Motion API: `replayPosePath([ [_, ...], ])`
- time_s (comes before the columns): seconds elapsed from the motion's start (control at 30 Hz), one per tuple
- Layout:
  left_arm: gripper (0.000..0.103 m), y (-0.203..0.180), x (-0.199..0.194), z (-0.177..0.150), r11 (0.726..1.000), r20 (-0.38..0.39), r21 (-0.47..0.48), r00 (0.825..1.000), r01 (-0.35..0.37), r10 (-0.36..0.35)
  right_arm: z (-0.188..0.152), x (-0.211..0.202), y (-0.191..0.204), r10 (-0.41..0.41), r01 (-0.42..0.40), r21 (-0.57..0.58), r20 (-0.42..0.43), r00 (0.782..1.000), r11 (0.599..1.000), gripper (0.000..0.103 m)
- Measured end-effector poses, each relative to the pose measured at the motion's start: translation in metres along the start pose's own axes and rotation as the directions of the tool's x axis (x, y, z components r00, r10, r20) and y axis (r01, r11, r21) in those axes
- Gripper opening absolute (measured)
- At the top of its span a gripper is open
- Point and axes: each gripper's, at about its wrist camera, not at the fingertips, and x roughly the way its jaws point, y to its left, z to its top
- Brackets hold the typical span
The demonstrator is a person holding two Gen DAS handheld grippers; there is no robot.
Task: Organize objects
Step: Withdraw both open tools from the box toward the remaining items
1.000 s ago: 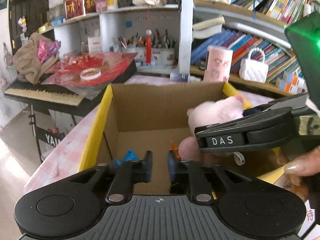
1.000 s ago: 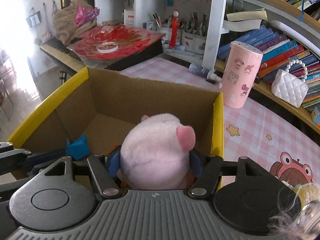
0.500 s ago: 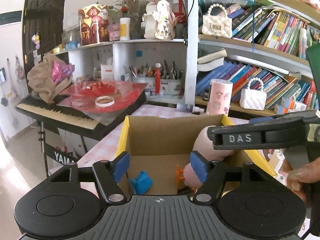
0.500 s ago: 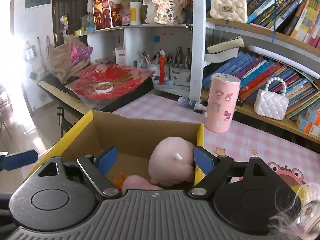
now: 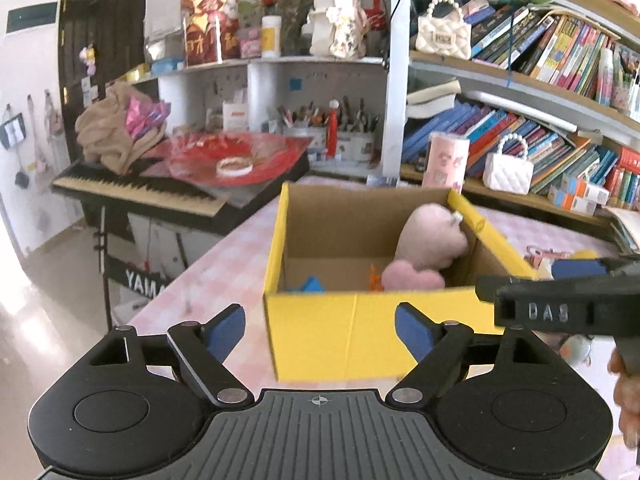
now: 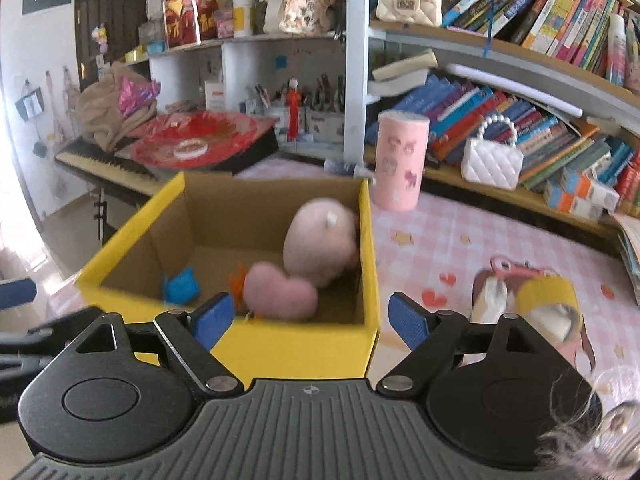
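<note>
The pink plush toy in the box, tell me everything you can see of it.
The pink plush toy is a soft, fuzzy, rounded body of pale pink with a small white tag near its top. It lies inside the yellow cardboard box, leaning against the right wall. A darker pink heart-shaped part sits in front of it; whether the two are joined is unclear. Neither gripper touches it.

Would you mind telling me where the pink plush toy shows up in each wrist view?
Left wrist: pink plush toy right of centre, against the cardboard box's right wall.
Right wrist: pink plush toy at centre, same wall.
Shared landmark: pink cylinder behind the box.
</note>
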Motion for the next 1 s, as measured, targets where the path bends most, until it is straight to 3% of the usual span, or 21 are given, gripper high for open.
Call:
replayPosePath([
  [0.3,0.086,0.004,-0.018,-0.028,1.000,-0.060,-0.002,0.998,0.016,-0.017,-0.051,-0.023,0.020,-0.054,0.052,-0.027,-0.075,0.996,0.998,0.084],
  [1.0,0.091,-0.007,-0.047,-0.062,0.988,-0.119,0.051,0.983,0.149,-0.142,-0.098,-0.081,0.020,-0.180,0.185,0.046,-0.095,0.979,0.982,0.090],
])
